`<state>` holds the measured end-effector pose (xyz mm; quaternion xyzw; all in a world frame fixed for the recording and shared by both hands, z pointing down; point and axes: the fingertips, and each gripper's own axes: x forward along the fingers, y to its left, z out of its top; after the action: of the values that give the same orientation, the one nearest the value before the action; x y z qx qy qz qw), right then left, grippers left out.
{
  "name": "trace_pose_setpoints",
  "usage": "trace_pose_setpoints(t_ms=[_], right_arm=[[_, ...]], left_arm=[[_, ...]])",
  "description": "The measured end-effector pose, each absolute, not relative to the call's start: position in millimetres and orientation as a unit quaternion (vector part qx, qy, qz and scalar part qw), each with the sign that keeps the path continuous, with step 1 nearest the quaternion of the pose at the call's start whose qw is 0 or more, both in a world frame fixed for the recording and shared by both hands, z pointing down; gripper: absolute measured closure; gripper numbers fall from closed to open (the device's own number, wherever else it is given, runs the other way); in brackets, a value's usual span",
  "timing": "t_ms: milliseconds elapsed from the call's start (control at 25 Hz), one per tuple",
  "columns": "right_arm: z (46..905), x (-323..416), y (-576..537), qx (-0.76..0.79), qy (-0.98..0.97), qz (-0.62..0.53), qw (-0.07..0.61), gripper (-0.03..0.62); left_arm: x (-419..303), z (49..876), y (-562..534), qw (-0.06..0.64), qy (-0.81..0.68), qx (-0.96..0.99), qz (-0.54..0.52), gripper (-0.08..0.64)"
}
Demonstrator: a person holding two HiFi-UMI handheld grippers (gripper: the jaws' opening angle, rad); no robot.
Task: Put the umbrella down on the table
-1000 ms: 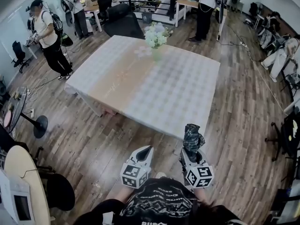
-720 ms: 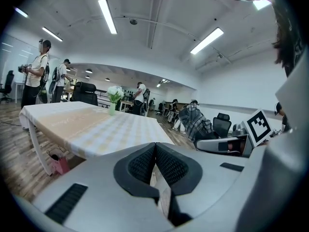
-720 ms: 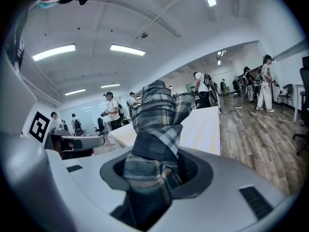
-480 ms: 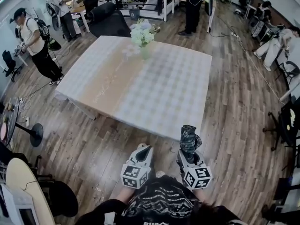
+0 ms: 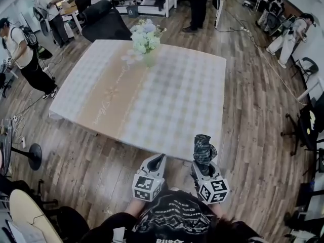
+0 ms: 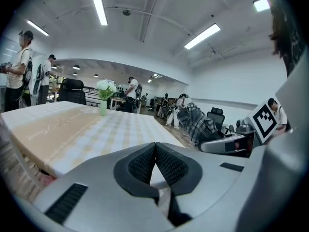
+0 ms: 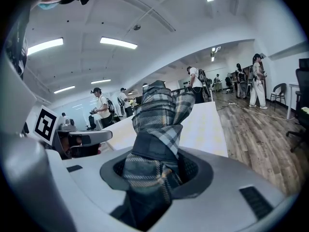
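Observation:
A folded dark plaid umbrella (image 5: 204,149) stands upright in my right gripper (image 5: 203,165), whose jaws are shut on its lower part. In the right gripper view the umbrella (image 7: 157,124) rises out of the jaws and fills the middle. My left gripper (image 5: 157,161) is beside it on the left, shut with nothing in it; its pads (image 6: 145,163) meet at the tip. Both grippers hover just short of the near edge of the table (image 5: 167,110), which has a pale checked cloth. The left gripper view shows the umbrella (image 6: 195,124) to its right.
A vase of white flowers (image 5: 144,37) stands at the table's far side. People stand around the room: one at the far left (image 5: 25,54) and one beyond the table (image 5: 198,4). A round-based stand (image 5: 29,156) is on the wooden floor at the left.
The table has come nearer and lower in the head view as I stepped toward it. Both grippers moved forward together. The right gripper's hold on the umbrella is unchanged.

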<state>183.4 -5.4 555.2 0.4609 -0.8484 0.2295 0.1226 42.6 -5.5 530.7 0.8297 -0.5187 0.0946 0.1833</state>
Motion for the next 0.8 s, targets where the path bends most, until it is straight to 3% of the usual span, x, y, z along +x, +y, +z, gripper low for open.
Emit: trace_pose_setpoints(t_ms=[800], right_arm=[[561.5, 78.1, -148.1, 0.554, -0.791, 0.224, 0.134, 0.403]], left_arm=[[-77.7, 522.0, -177.5, 0.150, -0.448, 0.876, 0.099, 0.540]])
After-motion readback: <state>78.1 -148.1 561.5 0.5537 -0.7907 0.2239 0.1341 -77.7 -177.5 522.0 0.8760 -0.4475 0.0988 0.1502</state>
